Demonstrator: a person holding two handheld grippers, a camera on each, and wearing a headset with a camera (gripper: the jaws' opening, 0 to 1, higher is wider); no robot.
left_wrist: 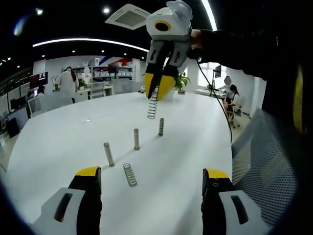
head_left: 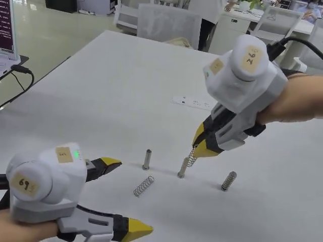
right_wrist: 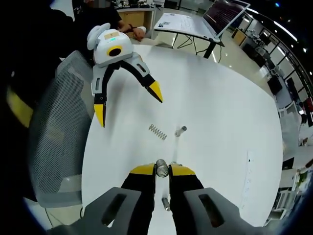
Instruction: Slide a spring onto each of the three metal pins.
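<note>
One claw, my left claw (left_wrist: 151, 174), is hanging nearest to me, jaws spread wide and carrying nothing, low over the surface (head_left: 101, 101). Just past its tips a loose spring (head_left: 144, 185) is lying flat, not yet picked up; I am taking it for the one meant for the last pin.

Beyond it the three pins are standing upright in a rough row. The right pin (head_left: 228, 180) is wearing its fitted spring (left_wrist: 161, 127) down the shaft, so that third of the job is looking done. The middle pin (head_left: 182, 170) is standing bare. My right claw (head_left: 197, 148) is pinching a second spring (head_left: 191, 159) by its upper end and letting it hang, slightly slanted, right over that pin's top. In the head view the lowest coils are meeting the pin's tip, but I cannot tell whether they are threading onto it or only hanging beside it. I am judging this one as under way, not seated.

Farthest back, the left pin (head_left: 147, 159) is standing bare with nothing near it, so that pin and the loose spring are waiting as the remaining work.
</note>
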